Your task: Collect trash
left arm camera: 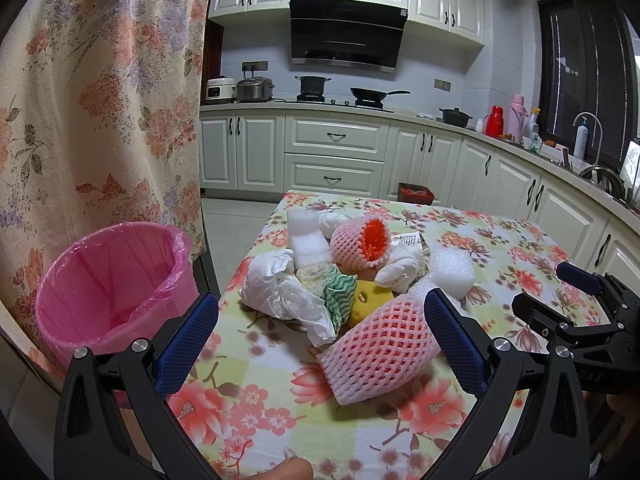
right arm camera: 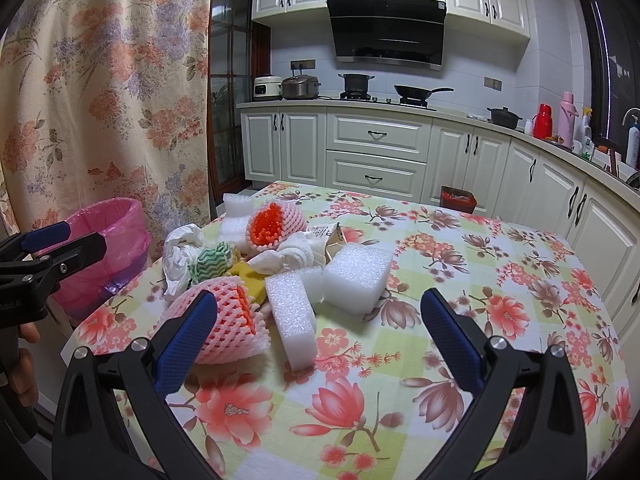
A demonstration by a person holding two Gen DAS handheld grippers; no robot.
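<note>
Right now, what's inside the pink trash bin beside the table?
The pink trash bin shows only its pink liner bag; the visible inner walls look bare. Its bottom is hidden behind the near rim and the left gripper, so items there can't be ruled out.

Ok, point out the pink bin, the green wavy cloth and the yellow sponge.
pink bin (left arm camera: 108,280), left wrist view, inside of its liner.
green wavy cloth (left arm camera: 338,294), left wrist view, its folded middle.
yellow sponge (left arm camera: 370,300), left wrist view, its top face.

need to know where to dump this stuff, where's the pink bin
The pink-lined bin stands on the floor off the table's left edge, before the floral curtain, left of the left gripper.
</note>
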